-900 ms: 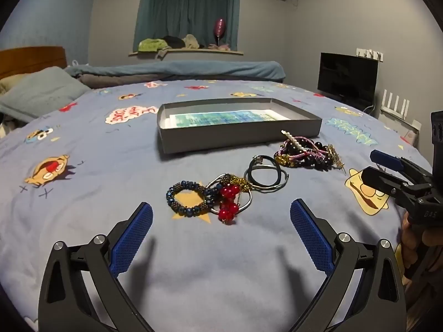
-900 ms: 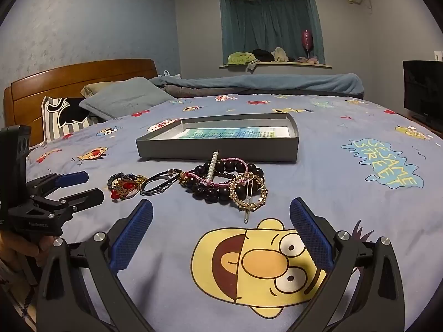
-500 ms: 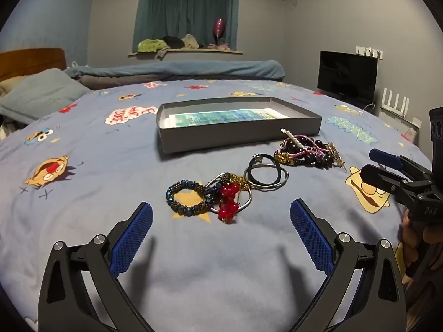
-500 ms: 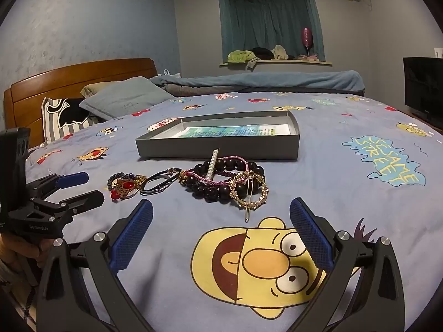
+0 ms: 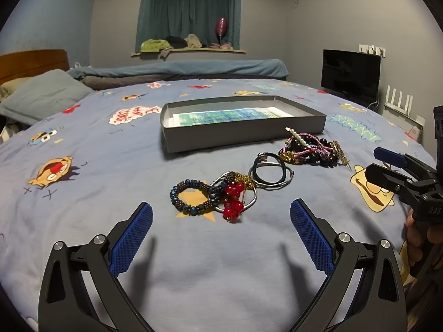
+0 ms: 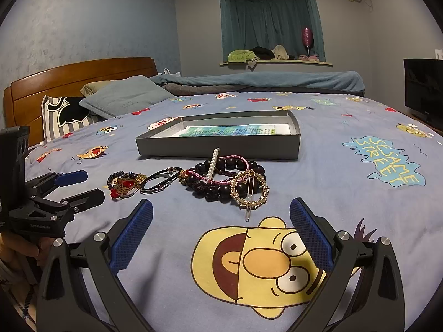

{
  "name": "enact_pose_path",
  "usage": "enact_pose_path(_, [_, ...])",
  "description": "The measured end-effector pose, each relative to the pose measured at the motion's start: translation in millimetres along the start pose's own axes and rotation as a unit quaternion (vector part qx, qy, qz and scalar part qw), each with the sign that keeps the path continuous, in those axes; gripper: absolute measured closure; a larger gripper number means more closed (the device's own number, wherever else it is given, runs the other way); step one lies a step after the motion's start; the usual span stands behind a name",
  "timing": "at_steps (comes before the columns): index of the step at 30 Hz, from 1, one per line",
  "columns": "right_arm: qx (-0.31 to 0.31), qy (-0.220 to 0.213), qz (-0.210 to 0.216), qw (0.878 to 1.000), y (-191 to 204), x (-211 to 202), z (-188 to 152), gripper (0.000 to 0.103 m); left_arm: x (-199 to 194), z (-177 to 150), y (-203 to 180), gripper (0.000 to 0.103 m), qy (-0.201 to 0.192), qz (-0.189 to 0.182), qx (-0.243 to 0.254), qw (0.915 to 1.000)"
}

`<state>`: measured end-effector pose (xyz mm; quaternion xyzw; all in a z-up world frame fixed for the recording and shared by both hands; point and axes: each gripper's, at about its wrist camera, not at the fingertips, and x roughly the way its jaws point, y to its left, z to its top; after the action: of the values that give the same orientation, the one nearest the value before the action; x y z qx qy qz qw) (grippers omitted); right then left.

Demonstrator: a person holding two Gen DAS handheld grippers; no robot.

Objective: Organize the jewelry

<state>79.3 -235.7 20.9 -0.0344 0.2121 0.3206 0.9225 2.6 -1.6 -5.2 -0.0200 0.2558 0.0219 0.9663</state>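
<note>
Hovering left gripper [image 5: 221, 221], right gripper [image 6: 221, 221], jaws wide

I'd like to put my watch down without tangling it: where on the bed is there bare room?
Bare sheet lies left of the blue beaded bracelet, and right of the gray tray around the Sesame Street print. It is crowded before the tray, from that bracelet to the gold hoop hair clip.
</note>
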Motion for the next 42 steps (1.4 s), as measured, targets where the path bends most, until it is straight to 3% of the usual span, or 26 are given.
enact_pose_path(42, [-0.002,0.007,0.001,1.000,3.9,1.5,0.3,0.005,1.6,-3.3,7.4,0.004,0.006,0.002,-0.009,0.9999])
